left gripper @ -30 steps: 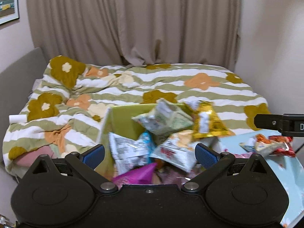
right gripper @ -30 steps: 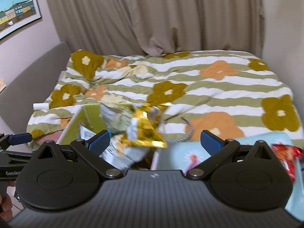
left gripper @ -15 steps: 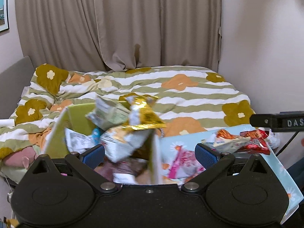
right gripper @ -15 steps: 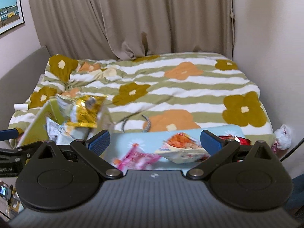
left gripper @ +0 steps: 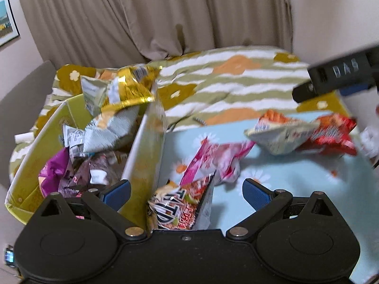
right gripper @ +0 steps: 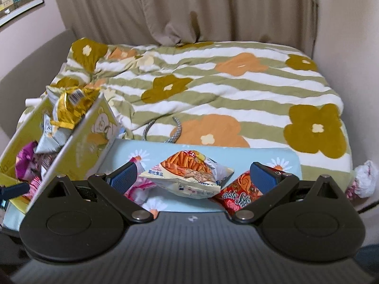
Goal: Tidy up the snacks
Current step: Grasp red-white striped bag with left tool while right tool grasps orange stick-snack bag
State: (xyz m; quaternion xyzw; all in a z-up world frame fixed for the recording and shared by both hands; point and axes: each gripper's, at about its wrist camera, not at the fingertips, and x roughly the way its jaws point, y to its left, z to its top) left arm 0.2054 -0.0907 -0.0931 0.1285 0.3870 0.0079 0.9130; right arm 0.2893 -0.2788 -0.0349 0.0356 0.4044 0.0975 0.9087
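Note:
A yellow-green box (left gripper: 38,146) (right gripper: 78,142) at the left is heaped with snack bags, a gold bag (left gripper: 132,87) (right gripper: 73,104) on top. On the light blue flowered tabletop (left gripper: 284,184) (right gripper: 236,153) lie a pink bag (left gripper: 213,156), a white fries bag (left gripper: 279,135) (right gripper: 189,175), a red bag (left gripper: 331,135) (right gripper: 239,194) and an orange-red bag (left gripper: 180,206). My left gripper (left gripper: 186,190) is open and empty just above the orange-red bag, beside the box wall. My right gripper (right gripper: 193,174) is open and empty over the fries bag.
Behind the tabletop is a bed with a green striped flowered quilt (right gripper: 213,82) and a grey cord (right gripper: 175,132) on it. Beige curtains (right gripper: 177,7) hang behind, walls on both sides. A crumpled white bag (right gripper: 362,179) lies at the right.
Both grippers have swung right and come down from the box toward the tabletop. The loose bags now lie close under the fingers. Both stay open.

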